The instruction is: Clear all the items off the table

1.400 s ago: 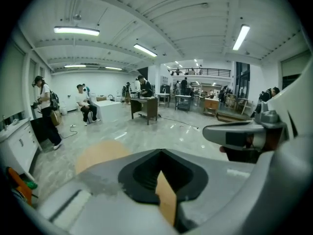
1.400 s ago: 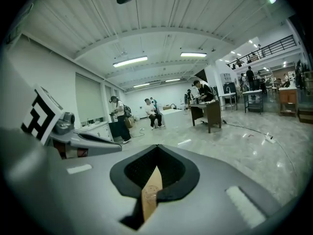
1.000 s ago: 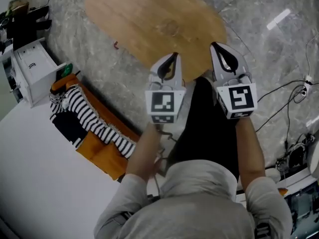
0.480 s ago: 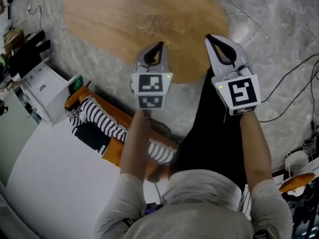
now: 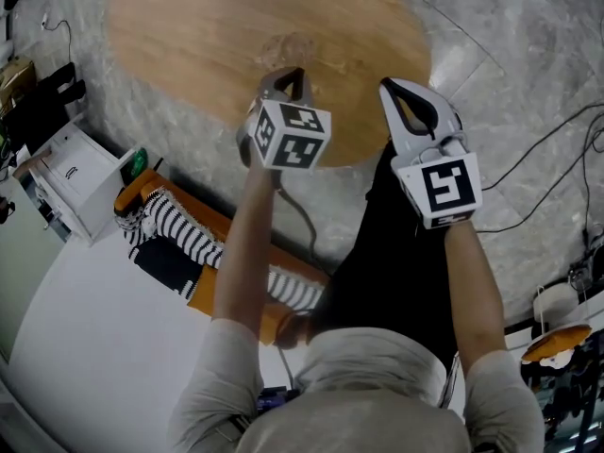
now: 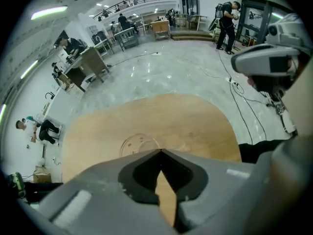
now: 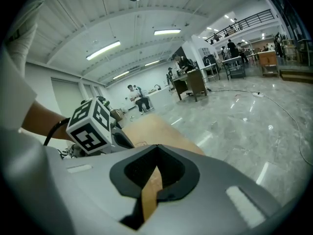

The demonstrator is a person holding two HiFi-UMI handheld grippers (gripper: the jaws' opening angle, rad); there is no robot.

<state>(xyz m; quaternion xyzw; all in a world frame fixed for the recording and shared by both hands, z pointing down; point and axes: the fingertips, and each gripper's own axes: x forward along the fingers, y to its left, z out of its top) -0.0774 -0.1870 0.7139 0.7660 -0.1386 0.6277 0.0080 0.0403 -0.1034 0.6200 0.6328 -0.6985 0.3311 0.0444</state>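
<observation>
The oval wooden table [image 5: 236, 26] shows a bare top with only a faint ring mark; I see no item on it. My left gripper [image 5: 283, 75] hangs over the table's near edge, rolled so its marker cube faces sideways. Its jaws [image 6: 160, 153] meet at the tips with nothing between them. My right gripper [image 5: 396, 88] hovers at the table's near right edge, also shut and empty, jaws [image 7: 156, 148] touching. The table [image 6: 146, 121] fills the left gripper view; in the right gripper view the table [image 7: 151, 126] lies behind the left gripper's cube [image 7: 93, 124].
An orange box holding striped cloth [image 5: 170, 225] sits on the floor to my left, beside a white cabinet [image 5: 66, 173]. Cables [image 5: 557, 159] run across the marble floor at the right. People and desks [image 6: 83, 65] stand far behind the table.
The left gripper has risen toward the table edge and rolled, so its marker cube now shows a corner. The right gripper shifted slightly left. Both stayed shut.
</observation>
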